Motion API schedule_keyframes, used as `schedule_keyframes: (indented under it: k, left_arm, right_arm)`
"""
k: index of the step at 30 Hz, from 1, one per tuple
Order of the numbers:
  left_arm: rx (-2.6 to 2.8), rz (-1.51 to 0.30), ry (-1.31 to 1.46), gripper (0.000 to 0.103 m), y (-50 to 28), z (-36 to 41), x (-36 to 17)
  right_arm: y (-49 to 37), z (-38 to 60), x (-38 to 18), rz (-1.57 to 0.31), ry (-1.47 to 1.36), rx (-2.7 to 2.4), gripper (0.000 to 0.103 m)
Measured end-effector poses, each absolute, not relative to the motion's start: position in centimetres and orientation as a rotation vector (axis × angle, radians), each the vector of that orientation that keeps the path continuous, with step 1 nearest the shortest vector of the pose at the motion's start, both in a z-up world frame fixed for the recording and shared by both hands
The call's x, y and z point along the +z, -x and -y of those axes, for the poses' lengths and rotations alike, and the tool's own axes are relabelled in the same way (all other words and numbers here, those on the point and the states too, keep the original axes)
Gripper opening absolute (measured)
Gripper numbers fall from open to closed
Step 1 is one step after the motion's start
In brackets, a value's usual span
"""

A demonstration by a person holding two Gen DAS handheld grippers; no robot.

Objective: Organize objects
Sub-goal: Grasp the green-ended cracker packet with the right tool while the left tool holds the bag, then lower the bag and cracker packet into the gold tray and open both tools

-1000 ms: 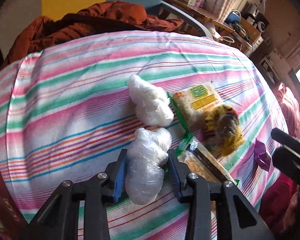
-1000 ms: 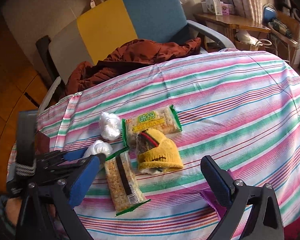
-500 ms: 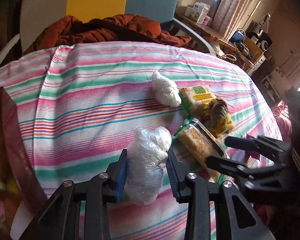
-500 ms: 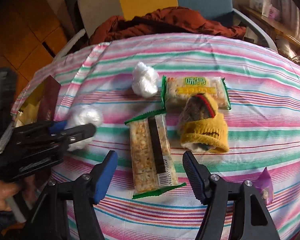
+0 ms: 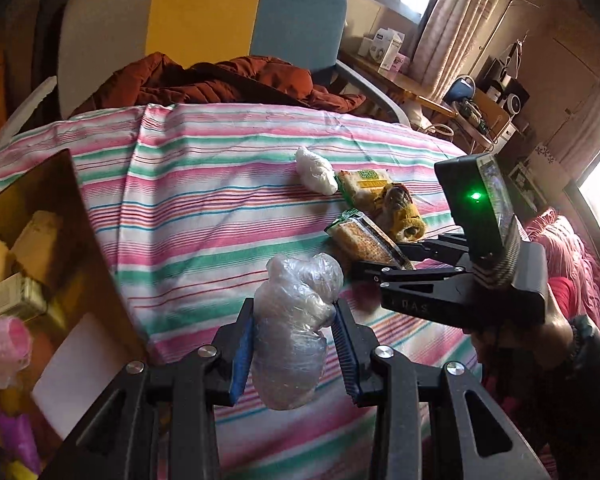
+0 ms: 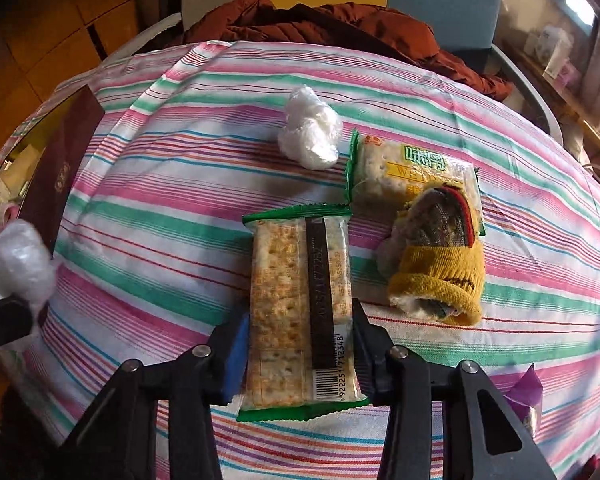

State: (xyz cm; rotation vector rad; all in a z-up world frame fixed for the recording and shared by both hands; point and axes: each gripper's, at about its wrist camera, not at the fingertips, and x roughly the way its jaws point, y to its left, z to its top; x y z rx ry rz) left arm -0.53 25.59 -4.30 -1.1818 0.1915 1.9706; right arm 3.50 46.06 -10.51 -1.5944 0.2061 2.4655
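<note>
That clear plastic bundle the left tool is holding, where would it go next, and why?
Probably a short swing left, over the open box, then let go. The left gripper has its jaws shut on the clear plastic bundle, lifted off the striped cloth. The box beside it already holds assorted items, so it looks like the collecting place. The right gripper is busy around the cracker pack.

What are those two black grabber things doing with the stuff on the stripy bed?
A person is tidying up with a grabber in each hand. The left gripper is squeezing a clear plastic bundle, lifted near the open box at the cloth's edge. The right gripper has its fingers on either side of a cracker packet lying on the striped cloth. Another cracker packet, a yellow sock and a white plastic wad wait nearby.
</note>
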Motion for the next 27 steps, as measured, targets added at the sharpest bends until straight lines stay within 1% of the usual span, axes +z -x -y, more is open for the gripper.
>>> schedule_keyframes:
  k: [7,13,16,23,27]
  left_arm:
    - [2.063,-0.104,1.159,0.037,0.8,-19.8,-2.0]
    - [2.171,-0.014,1.183,0.037,2.8,-14.0,-1.6]
    - [2.219,0.037,1.198,0.037,3.6,-11.2,-1.8]
    - [2.321,0.129,1.219,0.037,5.4,-5.9,-2.2]
    - [2.379,0.157,1.188,0.038,6.6,-4.5,-1.6]
  right_arm:
    - [-4.5,-44.6,-9.1,-0.215,1.541,2.532,0.044]
    - [-5.1,-43.0,-7.4,-0.315,1.488,2.59,0.044]
    - [-5.2,-41.3,-6.1,-0.335,1.463,2.637,0.044]
    - [-3.5,-35.7,-1.8,-0.315,1.417,2.803,0.044]
    - [-1.1,-31.4,-0.1,-0.264,1.424,2.894,0.044]
